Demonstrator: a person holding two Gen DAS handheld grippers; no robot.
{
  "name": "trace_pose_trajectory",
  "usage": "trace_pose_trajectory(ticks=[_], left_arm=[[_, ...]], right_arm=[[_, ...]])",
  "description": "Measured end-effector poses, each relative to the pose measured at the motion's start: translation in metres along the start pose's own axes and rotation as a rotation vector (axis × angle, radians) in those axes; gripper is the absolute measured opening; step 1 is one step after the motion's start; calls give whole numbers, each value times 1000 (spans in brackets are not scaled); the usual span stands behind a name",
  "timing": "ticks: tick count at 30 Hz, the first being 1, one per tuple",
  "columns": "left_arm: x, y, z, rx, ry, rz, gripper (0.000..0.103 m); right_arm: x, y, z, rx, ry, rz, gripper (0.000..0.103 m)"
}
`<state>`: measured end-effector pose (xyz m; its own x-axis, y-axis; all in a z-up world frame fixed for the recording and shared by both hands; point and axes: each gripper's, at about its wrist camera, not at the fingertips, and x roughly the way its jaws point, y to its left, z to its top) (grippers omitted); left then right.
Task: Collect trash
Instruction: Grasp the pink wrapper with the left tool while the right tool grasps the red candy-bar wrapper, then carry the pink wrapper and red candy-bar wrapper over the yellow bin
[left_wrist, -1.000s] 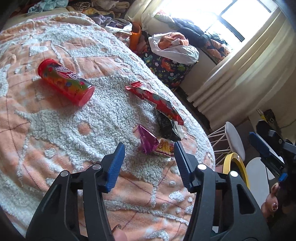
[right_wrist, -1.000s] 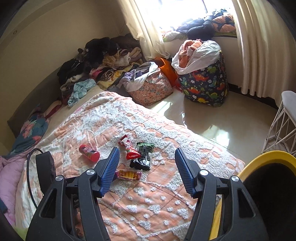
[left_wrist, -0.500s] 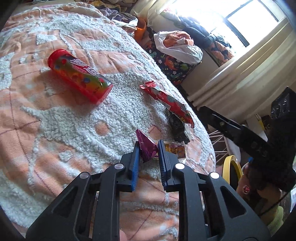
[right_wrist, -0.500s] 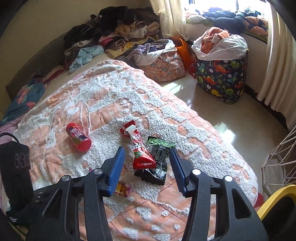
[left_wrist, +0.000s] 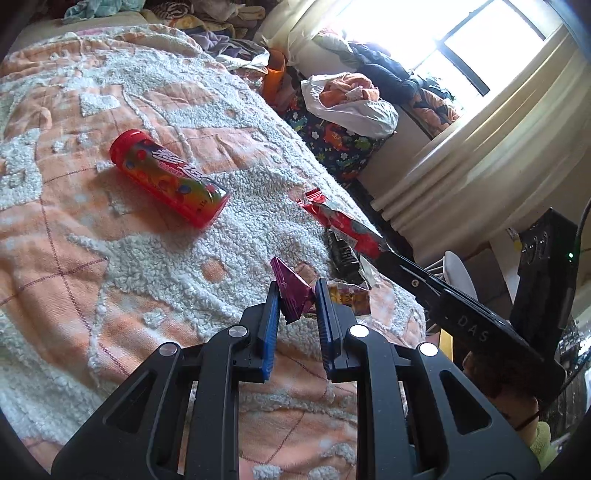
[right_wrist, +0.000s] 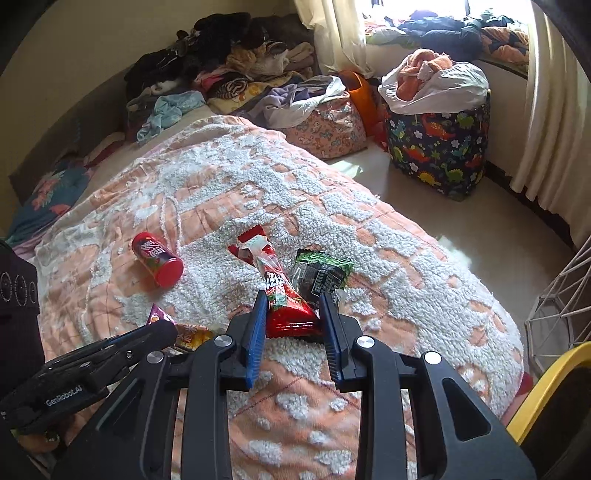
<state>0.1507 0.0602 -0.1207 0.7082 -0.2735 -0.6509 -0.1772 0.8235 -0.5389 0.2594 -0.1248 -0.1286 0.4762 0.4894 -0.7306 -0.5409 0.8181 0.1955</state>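
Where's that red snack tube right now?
The red snack tube lies on its side on the orange-and-white bedspread, left of the red wrapper in both views, untouched by either gripper.

Two handheld claws of matte black plastic: the left claw (left_wrist: 295, 295) and right claw (right_wrist: 293, 308) each carry ribbed blue pads (left_wrist: 269, 325) on angular, cut-out arms pinned with round silver screws (left_wrist: 239, 331). White lettering reading "GenRobot.AI" marks the left claw's side in the right wrist view. A black box with a green light and a thin cable rides the right unit.
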Motion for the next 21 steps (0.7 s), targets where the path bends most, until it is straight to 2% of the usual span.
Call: trace_pose_trajectory(ticks=[8,21], left_arm=[[-8,-26,-4,69,-23,-7,14],[-17,-75,-18,176,-26,-62,14]], right_arm=[[-57,-25,-15,112,-111,7,27],[-120,-57,-49,212,-197,-21,27]])
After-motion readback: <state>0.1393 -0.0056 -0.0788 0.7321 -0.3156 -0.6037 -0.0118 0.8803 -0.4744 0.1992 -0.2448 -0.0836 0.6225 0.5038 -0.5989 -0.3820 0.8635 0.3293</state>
